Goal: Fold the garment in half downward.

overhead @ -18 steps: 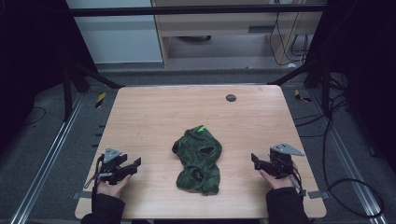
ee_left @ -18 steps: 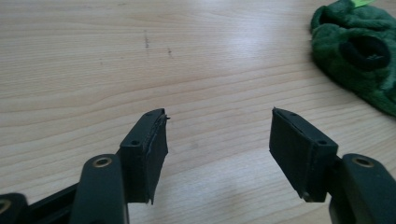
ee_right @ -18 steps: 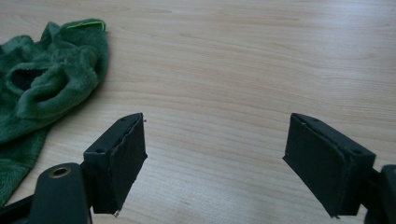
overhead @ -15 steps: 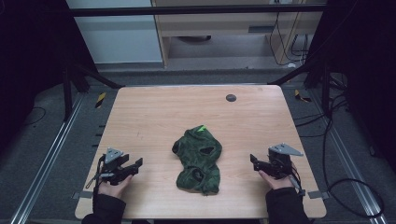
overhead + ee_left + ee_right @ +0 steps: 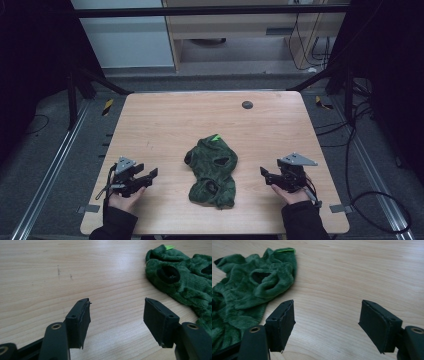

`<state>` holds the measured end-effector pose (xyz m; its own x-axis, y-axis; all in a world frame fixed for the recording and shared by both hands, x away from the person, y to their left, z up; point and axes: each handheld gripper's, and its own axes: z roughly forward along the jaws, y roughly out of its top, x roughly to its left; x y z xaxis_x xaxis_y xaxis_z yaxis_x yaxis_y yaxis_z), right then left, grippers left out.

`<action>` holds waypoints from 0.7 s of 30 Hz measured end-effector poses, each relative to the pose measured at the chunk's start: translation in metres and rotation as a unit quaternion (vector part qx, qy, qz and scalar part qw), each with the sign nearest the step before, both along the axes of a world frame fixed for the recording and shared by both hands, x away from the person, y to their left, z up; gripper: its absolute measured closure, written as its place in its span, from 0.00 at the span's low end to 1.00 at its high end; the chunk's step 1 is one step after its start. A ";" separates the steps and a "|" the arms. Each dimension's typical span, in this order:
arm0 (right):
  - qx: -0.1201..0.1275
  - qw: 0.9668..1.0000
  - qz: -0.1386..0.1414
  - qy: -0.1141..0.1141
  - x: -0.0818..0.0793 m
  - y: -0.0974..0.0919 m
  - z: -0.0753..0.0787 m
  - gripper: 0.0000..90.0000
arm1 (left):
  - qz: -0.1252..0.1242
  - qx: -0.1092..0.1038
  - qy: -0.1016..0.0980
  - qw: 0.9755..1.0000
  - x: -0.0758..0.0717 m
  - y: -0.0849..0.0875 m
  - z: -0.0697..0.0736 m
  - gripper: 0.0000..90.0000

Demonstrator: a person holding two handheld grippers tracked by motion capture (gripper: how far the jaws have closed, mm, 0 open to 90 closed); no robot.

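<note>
Fabric lies crumpled at the lower centre of the high view: a fuzzy dark-green fleece garment (image 5: 212, 170) with a bright green tag, resting on the pale wooden table (image 5: 165, 120). The left gripper (image 5: 151, 176) and right gripper (image 5: 264, 175) sit low at either side of it, apart from the cloth, jaws spread wide and empty. Both point inward, seemingly so each can take one edge.
</note>
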<state>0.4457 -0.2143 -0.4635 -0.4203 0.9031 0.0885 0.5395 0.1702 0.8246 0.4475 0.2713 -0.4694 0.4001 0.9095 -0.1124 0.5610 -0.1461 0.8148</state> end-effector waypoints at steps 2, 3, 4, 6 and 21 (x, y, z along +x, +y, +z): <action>0.000 1.000 0.010 0.004 0.002 0.002 0.000 0.31 | -0.002 0.002 0.000 1.000 0.002 -0.002 0.001 0.42; 0.003 1.000 0.012 0.007 0.002 0.003 0.000 0.31 | -0.006 0.002 0.000 1.000 0.002 -0.003 0.001 0.42; 0.002 1.000 0.016 0.007 0.003 0.003 0.000 0.31 | -0.009 0.003 -0.001 1.000 0.003 -0.004 0.003 0.42; 0.005 1.000 0.021 0.006 0.004 0.004 0.001 0.32 | -0.011 0.001 -0.005 1.000 0.004 -0.006 0.005 0.42; 0.009 0.999 0.031 -0.007 0.021 0.017 0.026 0.33 | -0.036 -0.003 -0.024 0.999 0.019 -0.022 0.025 0.42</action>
